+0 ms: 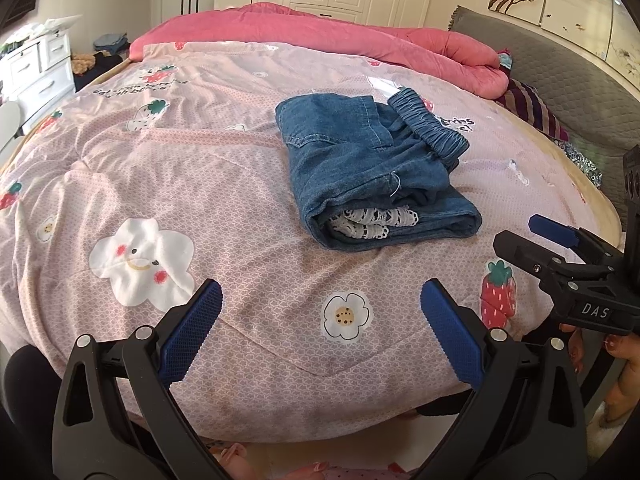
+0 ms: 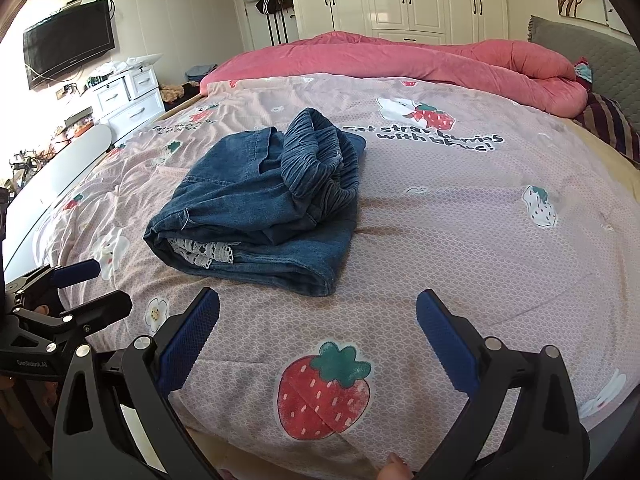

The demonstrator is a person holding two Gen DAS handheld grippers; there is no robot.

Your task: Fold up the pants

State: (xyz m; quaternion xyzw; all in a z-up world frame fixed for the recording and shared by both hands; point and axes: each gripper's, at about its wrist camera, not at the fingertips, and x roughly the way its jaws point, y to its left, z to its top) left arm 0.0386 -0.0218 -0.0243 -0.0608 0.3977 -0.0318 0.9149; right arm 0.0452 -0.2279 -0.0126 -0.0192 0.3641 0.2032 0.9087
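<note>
Blue denim pants (image 1: 360,168) lie folded into a compact bundle on the pink printed quilt (image 1: 200,184), with white lace trim showing at the near fold and the elastic waistband on top at the far side. They also show in the right wrist view (image 2: 256,208). My left gripper (image 1: 320,308) is open and empty, hovering near the bed's front edge, short of the pants. My right gripper (image 2: 318,312) is open and empty too, just in front of the bundle. Each gripper shows at the side of the other's view.
A rolled pink duvet (image 2: 400,60) lies along the far side of the bed. A grey headboard (image 1: 560,72) and striped pillow (image 1: 532,108) are at the right. A white dresser (image 2: 124,100) and wall TV (image 2: 68,42) stand left; wardrobes behind.
</note>
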